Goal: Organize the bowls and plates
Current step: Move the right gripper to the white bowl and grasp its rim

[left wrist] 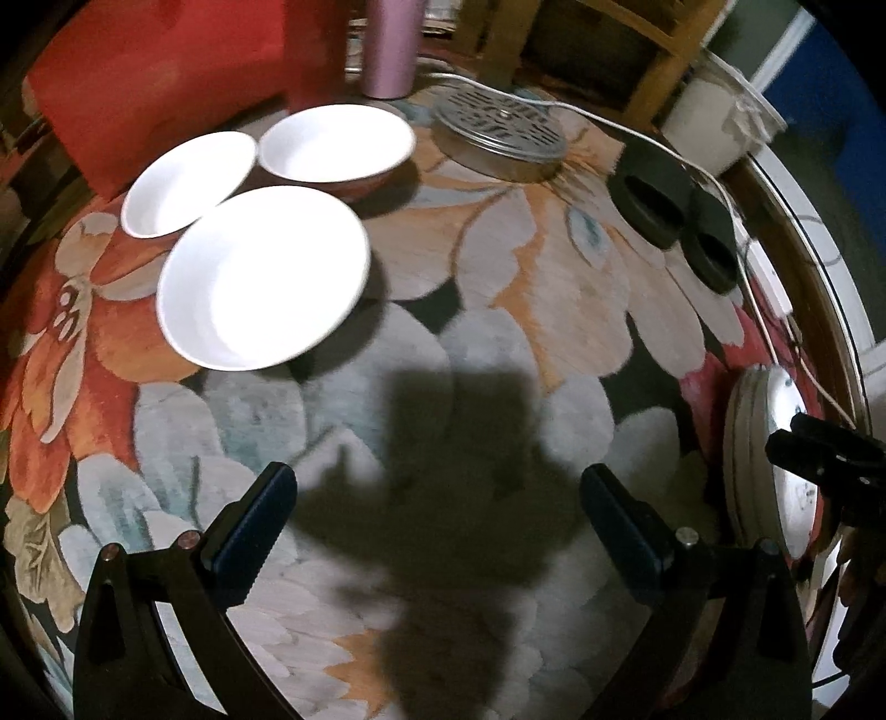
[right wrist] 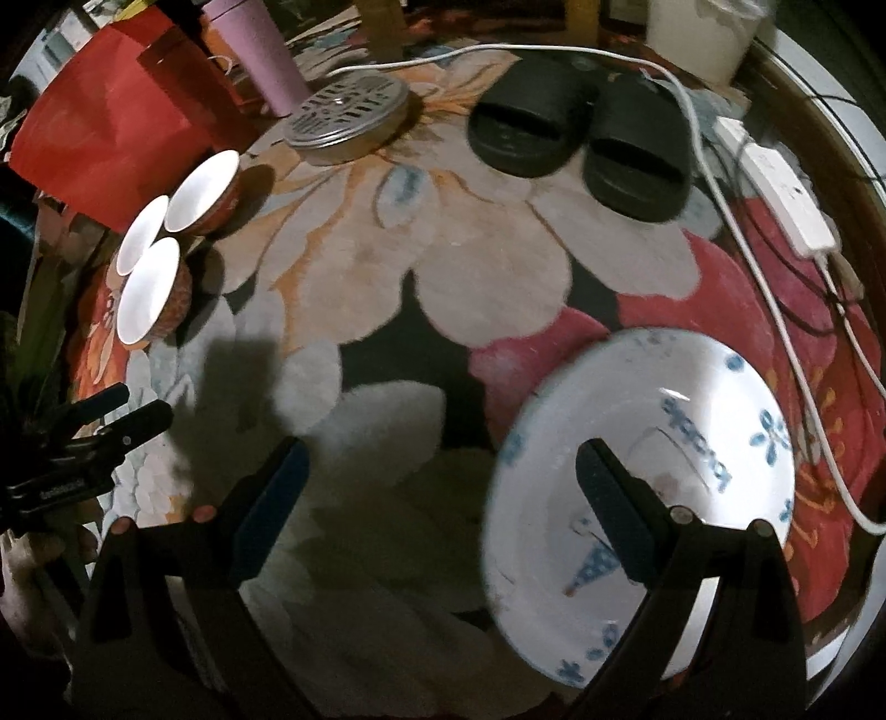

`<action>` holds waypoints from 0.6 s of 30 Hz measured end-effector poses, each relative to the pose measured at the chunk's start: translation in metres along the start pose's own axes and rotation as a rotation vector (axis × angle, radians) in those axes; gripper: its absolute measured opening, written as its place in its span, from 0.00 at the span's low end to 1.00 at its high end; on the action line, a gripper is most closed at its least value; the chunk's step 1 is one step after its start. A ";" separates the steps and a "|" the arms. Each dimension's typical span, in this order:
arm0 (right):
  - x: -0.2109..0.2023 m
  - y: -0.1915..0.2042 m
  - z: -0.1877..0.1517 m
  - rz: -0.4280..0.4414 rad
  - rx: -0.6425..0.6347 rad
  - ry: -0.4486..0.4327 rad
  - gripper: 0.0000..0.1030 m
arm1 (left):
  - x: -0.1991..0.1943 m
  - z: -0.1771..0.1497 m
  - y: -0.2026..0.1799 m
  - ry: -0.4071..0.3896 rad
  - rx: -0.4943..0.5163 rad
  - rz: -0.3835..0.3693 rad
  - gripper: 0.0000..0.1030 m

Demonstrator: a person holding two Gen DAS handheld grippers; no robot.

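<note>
- a red paper bag stands at the far left edge of the floral rug, its top cut off by the frame in the left wrist view.
- three white bowls with reddish-orange outsides sit in a tight cluster just in front of the bag, rims touching or nearly so; their insides are blown out by glare, so no pattern can be made out.
- a pink metal tumbler stands behind the bowls, its top cut off.
- the left gripper hovers over bare rug with its fingers spread wide and nothing between them; its shadow falls on the rug ahead.
- a round silver tin with a perforated lid lies past the middle of the rug.
- a pair of black slide sandals lies beside a white cable.
- the right gripper is spread wide and empty; its right finger overlaps a white plate with blue flower prints lying on the rug, and whether they touch cannot be told.
- the plate's near rim is blurred and partly hidden by the gripper.
</note>
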State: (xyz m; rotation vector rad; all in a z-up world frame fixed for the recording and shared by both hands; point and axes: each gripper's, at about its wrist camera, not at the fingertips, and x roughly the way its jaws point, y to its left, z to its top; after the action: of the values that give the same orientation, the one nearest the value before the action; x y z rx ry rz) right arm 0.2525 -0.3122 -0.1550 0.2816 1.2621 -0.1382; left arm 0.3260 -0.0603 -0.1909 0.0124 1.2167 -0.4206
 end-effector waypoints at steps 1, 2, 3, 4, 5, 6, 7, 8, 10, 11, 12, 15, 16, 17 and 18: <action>0.002 0.003 0.003 0.006 -0.002 0.003 0.95 | -0.001 0.001 0.003 -0.004 -0.008 0.002 0.99; 0.005 0.008 0.006 0.015 -0.006 0.007 0.95 | -0.002 0.002 0.008 -0.009 -0.018 0.006 0.99; 0.007 0.012 0.010 0.023 -0.009 0.012 0.95 | -0.003 0.003 0.013 -0.014 -0.030 0.008 0.99; 0.010 0.017 0.013 0.031 -0.014 0.017 0.95 | -0.004 0.004 0.018 -0.020 -0.042 0.011 0.99; 0.013 0.022 0.016 0.038 -0.021 0.020 0.95 | -0.006 0.004 0.023 -0.025 -0.053 0.013 0.99; 0.015 0.026 0.019 0.044 -0.027 0.022 0.95 | -0.007 0.006 0.030 -0.033 -0.068 0.015 0.99; 0.018 0.031 0.022 0.051 -0.033 0.025 0.95 | -0.008 0.007 0.034 -0.039 -0.076 0.018 0.99; 0.022 0.038 0.027 0.063 -0.041 0.025 0.95 | -0.010 0.008 0.040 -0.046 -0.087 0.023 0.99; 0.028 0.050 0.034 0.079 -0.052 0.030 0.95 | -0.012 0.009 0.052 -0.058 -0.106 0.037 0.99; 0.033 0.060 0.040 0.091 -0.062 0.034 0.95 | -0.012 0.010 0.060 -0.062 -0.121 0.044 0.99; 0.036 0.067 0.043 0.100 -0.071 0.036 0.95 | -0.013 0.012 0.066 -0.064 -0.133 0.049 0.99; 0.047 0.095 0.056 0.120 -0.115 0.034 0.95 | -0.014 0.016 0.089 -0.068 -0.180 0.064 0.99; 0.050 0.104 0.061 0.130 -0.131 0.031 0.95 | -0.014 0.019 0.096 -0.073 -0.196 0.066 0.99; 0.055 0.117 0.067 0.143 -0.147 0.026 0.95 | -0.014 0.022 0.102 -0.077 -0.211 0.066 0.99; 0.059 0.124 0.070 0.155 -0.151 0.024 0.95 | -0.015 0.025 0.111 -0.085 -0.232 0.064 0.99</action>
State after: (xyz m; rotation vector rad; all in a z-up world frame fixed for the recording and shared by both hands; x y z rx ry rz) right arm 0.3667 -0.2104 -0.1751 0.2495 1.2624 0.0933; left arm 0.3805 0.0412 -0.1923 -0.1639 1.1721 -0.2197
